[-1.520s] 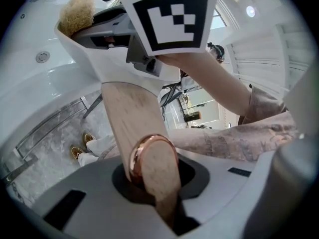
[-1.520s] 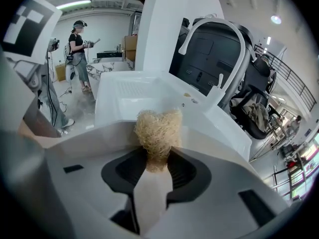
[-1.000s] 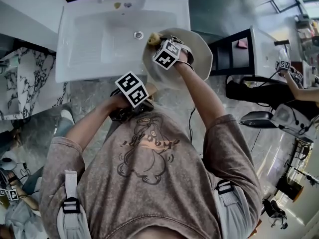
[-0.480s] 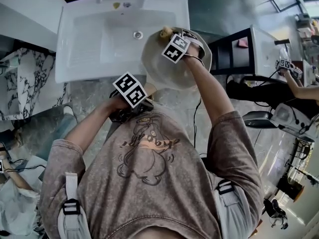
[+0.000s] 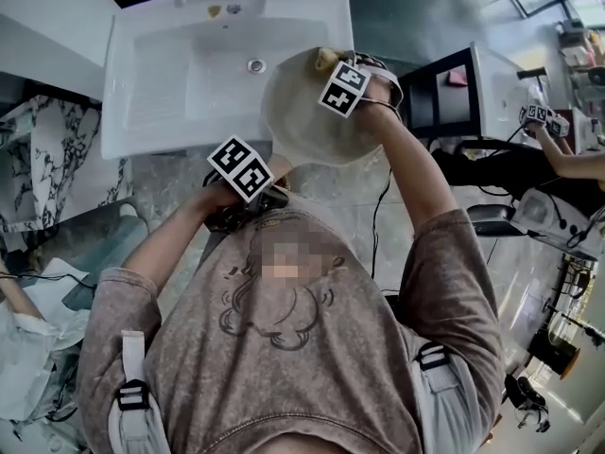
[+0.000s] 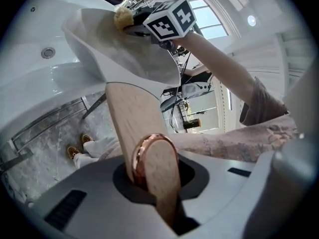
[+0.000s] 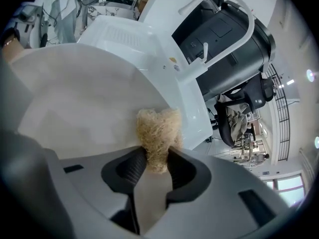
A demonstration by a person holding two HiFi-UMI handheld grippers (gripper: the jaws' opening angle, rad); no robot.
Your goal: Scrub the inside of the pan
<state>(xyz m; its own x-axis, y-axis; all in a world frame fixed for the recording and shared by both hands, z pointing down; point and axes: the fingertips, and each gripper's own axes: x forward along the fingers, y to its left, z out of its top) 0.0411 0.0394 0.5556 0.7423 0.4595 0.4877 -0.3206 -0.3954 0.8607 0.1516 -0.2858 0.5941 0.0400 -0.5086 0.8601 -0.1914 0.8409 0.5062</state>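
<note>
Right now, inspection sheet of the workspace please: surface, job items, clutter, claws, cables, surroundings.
Surface: white sink, with the pan held over its right edge.
Job's things: pan tilted, inside facing the person; scrubber pressed on the inside near the far rim.
Clutter: nothing seen.
Claws: left claw shut on the wooden handle; right claw shut on the scrubber.
Cables: black cable hanging under the right arm.
Surroundings: marble floor; black shelf to the right; another person at the right edge.
</note>
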